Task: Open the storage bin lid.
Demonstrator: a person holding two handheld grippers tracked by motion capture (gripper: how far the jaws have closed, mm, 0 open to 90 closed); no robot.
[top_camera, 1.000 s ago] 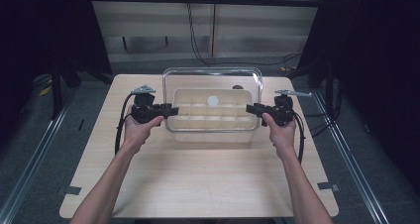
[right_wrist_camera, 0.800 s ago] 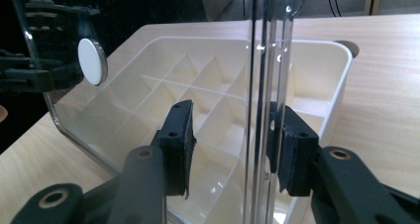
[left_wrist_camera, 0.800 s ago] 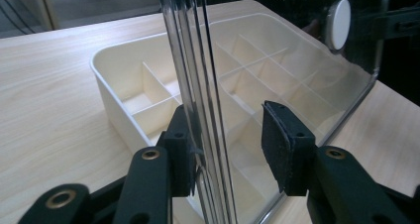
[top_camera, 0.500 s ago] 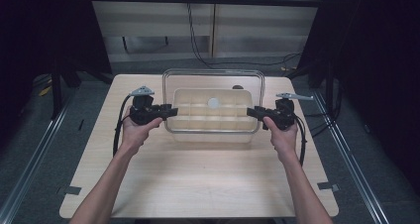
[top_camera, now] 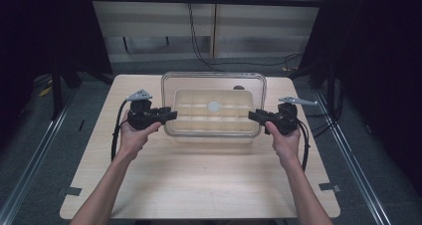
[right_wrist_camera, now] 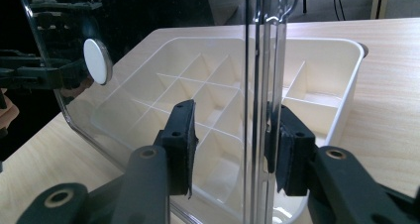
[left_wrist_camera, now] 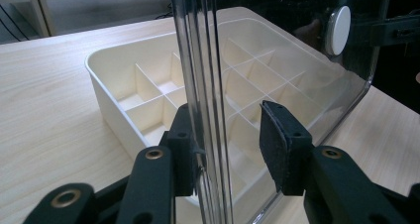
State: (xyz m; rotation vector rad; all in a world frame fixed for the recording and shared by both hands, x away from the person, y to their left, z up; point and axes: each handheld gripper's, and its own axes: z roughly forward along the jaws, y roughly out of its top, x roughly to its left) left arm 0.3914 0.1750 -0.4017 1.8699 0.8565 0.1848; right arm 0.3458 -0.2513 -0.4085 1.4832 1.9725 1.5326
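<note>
The clear lid [top_camera: 214, 103] hangs over the divided tray [top_camera: 213, 116] mid-table [top_camera: 199, 175]; your left gripper [top_camera: 169, 115] and right gripper [top_camera: 254, 116] straddle its ends, jaws apart. Dark room, cabinets [top_camera: 209, 31] behind.

Wooden table [top_camera: 199, 180] (cream tray [top_camera: 211, 116] aboard)

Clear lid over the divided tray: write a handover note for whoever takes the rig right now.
Left hand-held gripper: open, jaws straddling the clear lid's left edge, one pad touching.
Right hand-held gripper: open, jaws straddling the right edge, one pad touching.
Divided tray: cream, compartments look empty, at the table's far middle.
Done: the lid is not seated on the tray; both grippers are lined up on its edges.
Left: possibly close both and move the lid.
</note>
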